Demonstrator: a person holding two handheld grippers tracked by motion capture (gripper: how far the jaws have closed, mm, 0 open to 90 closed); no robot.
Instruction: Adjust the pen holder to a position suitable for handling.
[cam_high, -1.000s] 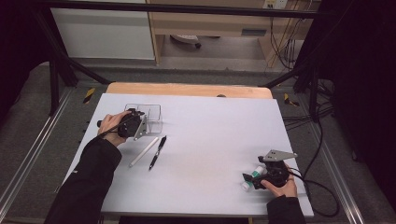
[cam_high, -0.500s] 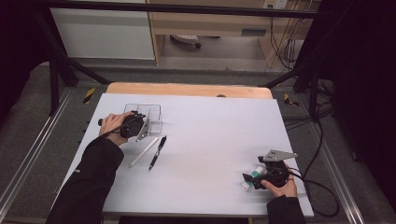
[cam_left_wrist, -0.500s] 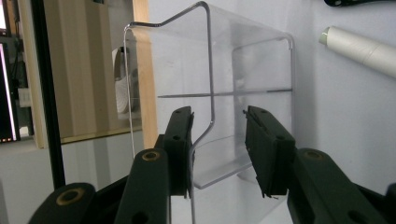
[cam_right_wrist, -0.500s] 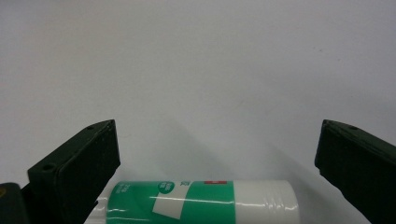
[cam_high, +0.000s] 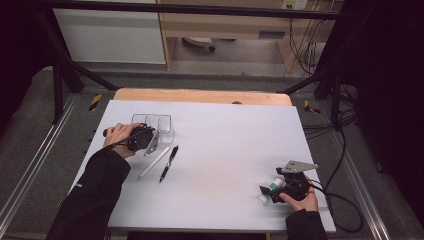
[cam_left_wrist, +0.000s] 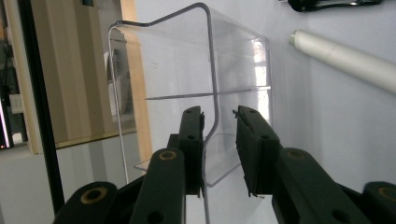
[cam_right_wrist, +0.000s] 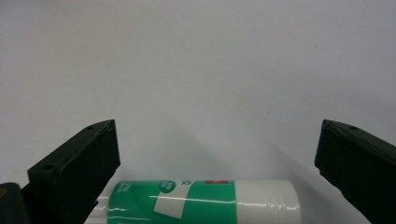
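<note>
A clear plastic box (cam_high: 152, 125) with an inner divider stands at the table's back left. My left gripper (cam_high: 156, 134) has its jaws closed down over one wall near a rounded corner. In the left gripper view the gripper (cam_left_wrist: 219, 114) has one jaw pressed on the box wall (cam_left_wrist: 177, 70) and the other a sliver off it. A white and green glue stick (cam_high: 272, 189) lies at the front right. My right gripper (cam_high: 263, 192) is open around it. In the right gripper view the stick (cam_right_wrist: 205, 200) lies crosswise low between the wide jaws of the gripper (cam_right_wrist: 217, 135).
A white pen (cam_high: 154, 162) and a black pen (cam_high: 168, 163) lie side by side just in front of the box; both also lie past the box in the left gripper view, the white pen (cam_left_wrist: 345, 58) nearer than the black pen (cam_left_wrist: 334, 3). The white table top (cam_high: 225, 140) has a wooden strip along its back.
My left hand has shifted slightly toward the box. The right gripper and the glue stick have stayed put.
</note>
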